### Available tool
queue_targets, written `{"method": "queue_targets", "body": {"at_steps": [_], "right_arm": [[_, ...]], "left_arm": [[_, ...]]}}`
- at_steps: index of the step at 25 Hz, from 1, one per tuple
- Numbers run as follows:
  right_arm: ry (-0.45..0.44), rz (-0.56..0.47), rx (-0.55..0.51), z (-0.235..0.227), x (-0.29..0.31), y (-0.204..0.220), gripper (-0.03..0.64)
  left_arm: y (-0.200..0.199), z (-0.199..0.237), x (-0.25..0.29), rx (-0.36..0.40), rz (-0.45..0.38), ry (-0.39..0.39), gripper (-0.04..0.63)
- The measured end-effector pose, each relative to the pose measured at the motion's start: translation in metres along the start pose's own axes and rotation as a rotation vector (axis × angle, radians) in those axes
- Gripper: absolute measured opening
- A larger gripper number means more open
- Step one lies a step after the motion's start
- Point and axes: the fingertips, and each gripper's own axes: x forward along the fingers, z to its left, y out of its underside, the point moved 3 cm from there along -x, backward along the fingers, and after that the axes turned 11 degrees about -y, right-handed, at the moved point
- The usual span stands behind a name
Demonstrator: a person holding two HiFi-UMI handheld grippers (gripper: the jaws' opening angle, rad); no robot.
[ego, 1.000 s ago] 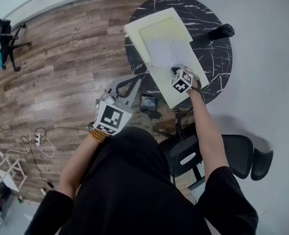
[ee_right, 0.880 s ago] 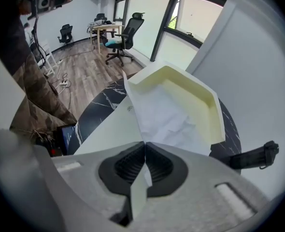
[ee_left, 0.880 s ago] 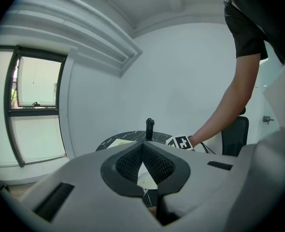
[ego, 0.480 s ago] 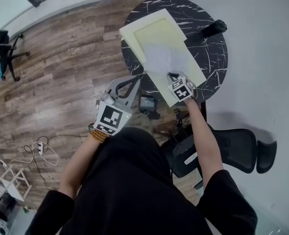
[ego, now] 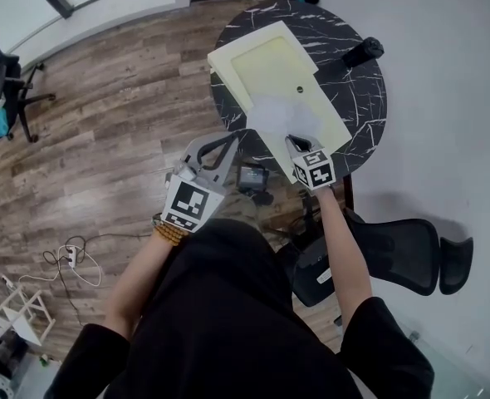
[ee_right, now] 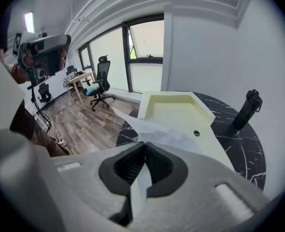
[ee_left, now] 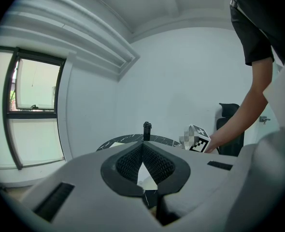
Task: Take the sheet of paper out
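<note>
Paper sheet (ego: 275, 113) pinched in right hand-held gripper (ego: 294, 141) over cream tray (ego: 266, 56); left hand-held gripper (ego: 232, 136) pressed together.

A black bottle (ego: 362, 51) stands on the marble table (ego: 366, 100).

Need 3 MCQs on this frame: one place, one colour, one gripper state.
1. Where does the black cylindrical bottle stand?
A. on the round black marble table, apart from the tray
B. inside the tray
C. on the wooden floor

2. What colour is the shallow rectangular tray?
A. red
B. pale yellow
C. blue

3. The right gripper is:
A. open and empty
B. shut on the white sheet of paper
C. shut on the bottle

Key:
1 A, the bottle stands on bare marble beside the tray.
2 B, the tray is pale yellow in both views.
3 B, the right gripper view shows the paper pinched between closed jaws.
</note>
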Motion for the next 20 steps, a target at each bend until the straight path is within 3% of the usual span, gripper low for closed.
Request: {"method": "queue_targets", "body": {"at_steps": [5, 14, 20], "right_arm": [[-0.034, -0.157, 0.131, 0.023, -0.022, -0.021, 0.000], [-0.045, -0.402, 0.265, 0.046, -0.073, -0.064, 0.000], [-0.028, -0.588, 0.280, 0.057, -0.120, -0.108, -0.002]], "left_arm": [[0.002, 0.000, -0.003, -0.017, -0.001, -0.002, -0.006], [-0.012, -0.005, -0.005, -0.009, -0.030, -0.001, -0.006], [-0.025, -0.001, -0.007, -0.003, -0.060, -0.011, -0.005]]}}
